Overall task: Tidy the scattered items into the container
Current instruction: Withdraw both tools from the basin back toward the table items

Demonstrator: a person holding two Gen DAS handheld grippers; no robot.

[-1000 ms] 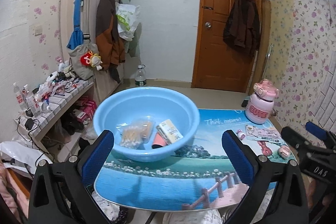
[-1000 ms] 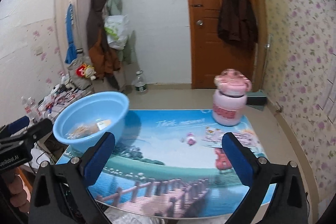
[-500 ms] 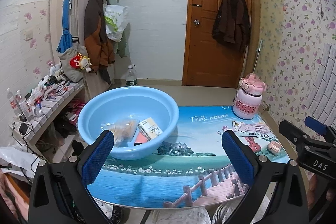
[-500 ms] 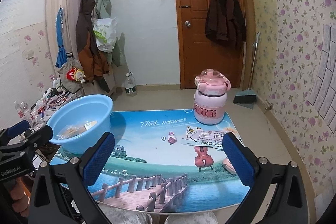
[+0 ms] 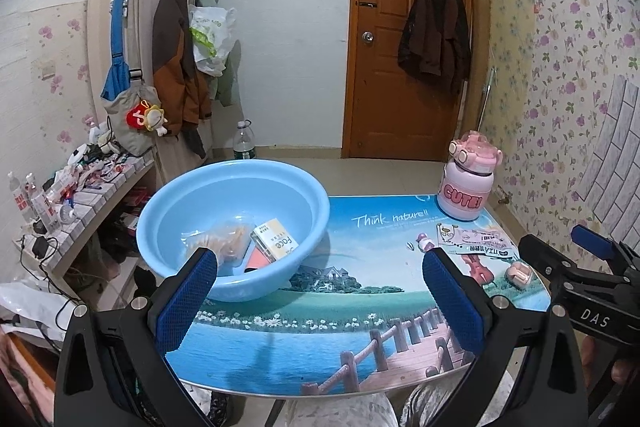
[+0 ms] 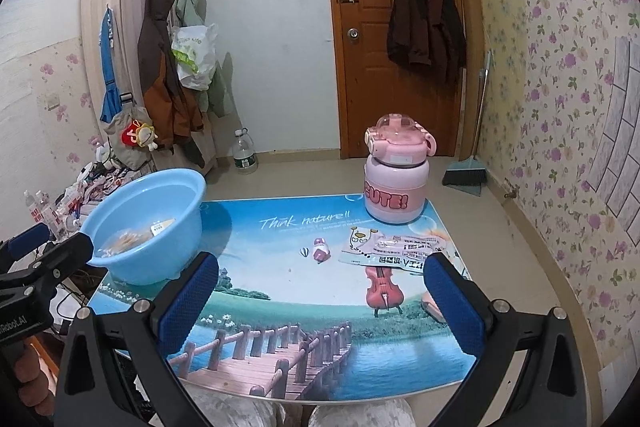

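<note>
Above the table (image 6: 280,307), left hand-held gripper (image 5: 320,303) spread wide, empty, right hand-held gripper (image 6: 320,303) likewise

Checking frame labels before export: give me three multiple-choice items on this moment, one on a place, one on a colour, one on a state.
1. Where does the pink bottle stand?
A. far right corner of the table
B. inside the basin
C. on the floor

2. What colour is the basin?
A. red
B. light blue
C. white

3. How are the right gripper fingers?
A. shut on the sachet
B. shut on nothing
C. spread apart and empty

Answers: 1 A, it stands upright on the tabletop by the far right edge; 2 B, its wall and rim are light blue; 3 C, open table shows between the blue pads.
</note>
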